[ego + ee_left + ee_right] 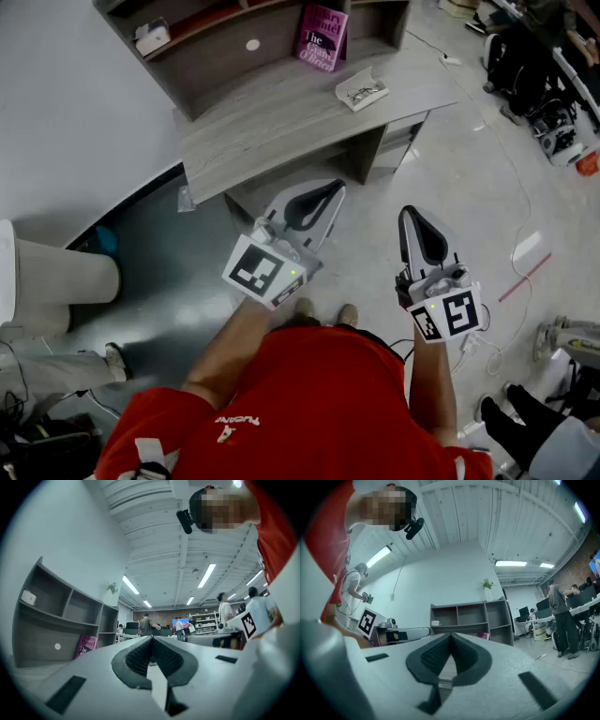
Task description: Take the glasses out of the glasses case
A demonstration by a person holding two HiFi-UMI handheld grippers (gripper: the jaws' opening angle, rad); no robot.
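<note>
Pre-reach: left gripper (336,187) and right gripper (409,212) were held shut, empty; a reach to the far open white glasses case (362,91) was judged next.

- There were two grippers: one left gripper (335,188) and one right gripper (405,212).
- Each gripper had one cube with square marks, so there were two cubes.
- There was one grey desk (281,117).
- There was one glasses case (349,89) with one pair of glasses (365,93) in it.
- There was one pink book (322,37).
- There was one small white box (152,37).
- There was one white round dot (252,44).
- There was one little green plant (487,583).
</note>
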